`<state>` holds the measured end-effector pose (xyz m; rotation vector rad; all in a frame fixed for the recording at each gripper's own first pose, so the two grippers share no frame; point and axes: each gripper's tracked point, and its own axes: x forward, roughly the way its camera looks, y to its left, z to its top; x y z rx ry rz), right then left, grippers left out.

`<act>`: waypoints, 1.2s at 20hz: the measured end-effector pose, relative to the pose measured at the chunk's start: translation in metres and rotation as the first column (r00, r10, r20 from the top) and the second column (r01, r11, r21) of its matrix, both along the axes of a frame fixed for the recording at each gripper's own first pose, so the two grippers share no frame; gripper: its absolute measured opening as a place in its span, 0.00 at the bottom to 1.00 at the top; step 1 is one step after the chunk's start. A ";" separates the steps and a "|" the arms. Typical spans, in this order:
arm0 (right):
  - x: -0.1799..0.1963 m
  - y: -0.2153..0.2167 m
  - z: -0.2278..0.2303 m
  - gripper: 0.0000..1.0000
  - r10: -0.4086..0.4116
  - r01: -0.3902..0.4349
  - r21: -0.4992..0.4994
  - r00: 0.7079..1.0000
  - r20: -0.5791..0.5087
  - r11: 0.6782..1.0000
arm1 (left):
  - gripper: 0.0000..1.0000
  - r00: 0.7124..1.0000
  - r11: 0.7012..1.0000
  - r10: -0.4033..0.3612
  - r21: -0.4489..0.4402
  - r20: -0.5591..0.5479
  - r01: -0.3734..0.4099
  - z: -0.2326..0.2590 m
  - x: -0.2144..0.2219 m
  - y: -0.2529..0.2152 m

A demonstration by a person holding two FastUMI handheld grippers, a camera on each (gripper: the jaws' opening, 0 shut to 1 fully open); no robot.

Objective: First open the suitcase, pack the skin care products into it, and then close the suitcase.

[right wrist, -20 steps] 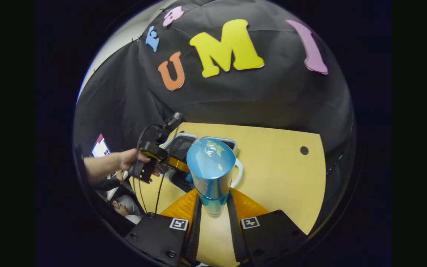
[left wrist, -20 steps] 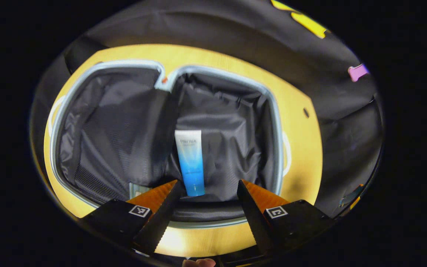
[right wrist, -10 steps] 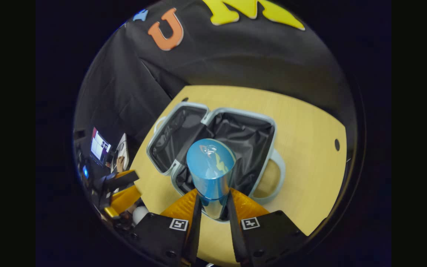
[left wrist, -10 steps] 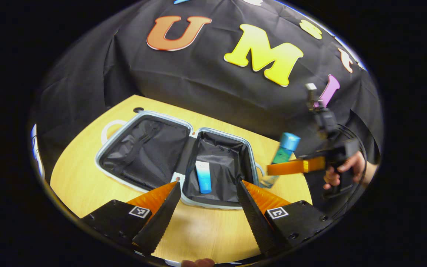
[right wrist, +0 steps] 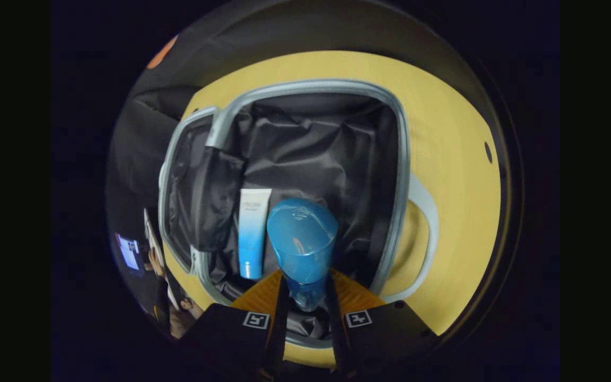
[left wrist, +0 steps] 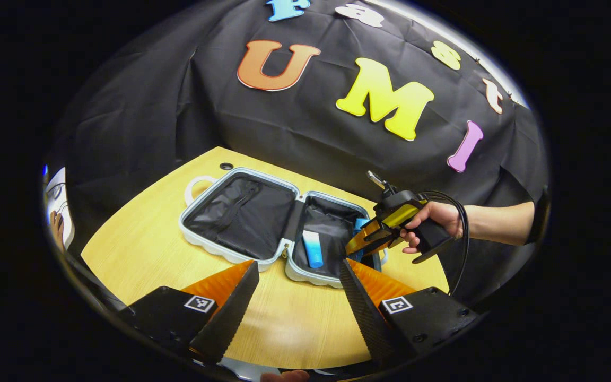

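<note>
The pale blue suitcase [left wrist: 284,253] lies open on the wooden table, its two halves lined in dark fabric. A white-to-blue tube [left wrist: 313,248] lies in its right half. In the right gripper view my right gripper [right wrist: 305,297] is shut on a blue bottle [right wrist: 302,241] with a blue cap, held low over that same half [right wrist: 402,159], right of the tube [right wrist: 252,233]. In the left gripper view that gripper [left wrist: 366,240] and the hand holding it [left wrist: 435,217] reach in from the right. My left gripper [left wrist: 297,297] hangs open over the table's near edge, holding nothing.
The wooden table [left wrist: 141,233] has bare room left of and in front of the suitcase. A white handle [right wrist: 426,212] sticks out of the suitcase's right side. A small hole [left wrist: 226,166] marks the table's far corner. A screen [right wrist: 129,252] sits beyond the table's left edge.
My right gripper has carried the blue bottle from above the table down over the suitcase's right half. My left gripper has pulled back and up, away from the tube it stood over.
</note>
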<state>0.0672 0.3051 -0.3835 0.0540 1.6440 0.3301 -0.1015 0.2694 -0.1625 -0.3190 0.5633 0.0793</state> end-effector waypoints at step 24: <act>-0.021 -0.067 0.142 0.76 0.152 -0.234 0.054 0.771 0.619 0.971 | 0.99 0.997 0.994 0.078 0.079 0.013 -0.079 -0.012 0.053 0.137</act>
